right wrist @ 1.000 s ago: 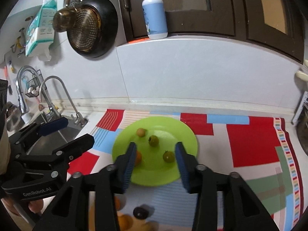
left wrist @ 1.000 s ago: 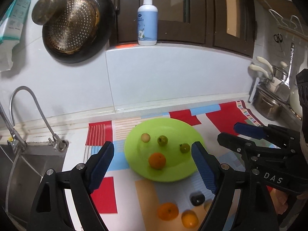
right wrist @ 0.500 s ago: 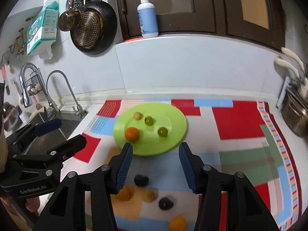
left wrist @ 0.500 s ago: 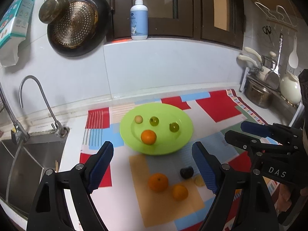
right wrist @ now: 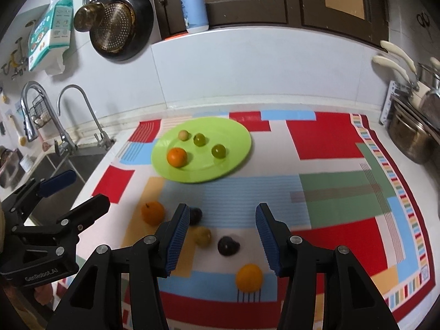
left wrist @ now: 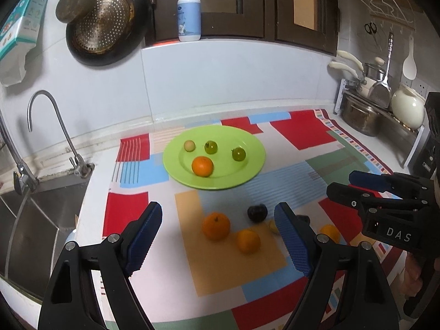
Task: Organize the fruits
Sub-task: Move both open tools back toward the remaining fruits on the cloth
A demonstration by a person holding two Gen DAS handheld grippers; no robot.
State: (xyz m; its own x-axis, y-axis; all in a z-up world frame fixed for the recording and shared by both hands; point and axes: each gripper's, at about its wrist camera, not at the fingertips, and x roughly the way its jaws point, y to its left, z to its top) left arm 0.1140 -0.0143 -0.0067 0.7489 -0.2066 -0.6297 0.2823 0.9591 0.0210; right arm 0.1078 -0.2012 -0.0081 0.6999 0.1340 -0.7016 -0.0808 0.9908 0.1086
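A green plate point(left wrist: 247, 148) point(right wrist: 236, 137) on the patterned mat holds an orange point(left wrist: 202, 166) point(right wrist: 177, 157), two green fruits point(left wrist: 238, 154) point(right wrist: 218, 151) and a small tan fruit point(left wrist: 189, 145). In front of the plate lie loose oranges point(left wrist: 216, 225) point(left wrist: 248, 240) point(right wrist: 249, 277) point(right wrist: 153, 212), dark fruits point(left wrist: 257, 212) point(right wrist: 228, 245) and a yellowish fruit point(right wrist: 203, 236). My left gripper point(left wrist: 220, 242) is open and empty above the loose fruits. My right gripper point(right wrist: 222, 239) is open and empty above them too.
A sink point(left wrist: 24, 228) with taps point(left wrist: 49, 126) lies to the left. Pots and utensils point(left wrist: 379, 104) stand on a rack at the right. A pan point(left wrist: 107, 27) hangs on the wall and a soap bottle point(left wrist: 189, 13) stands on the ledge.
Both grippers have pulled back and up from the plate, bringing the loose fruits in front of it into view. Both stay open and empty.
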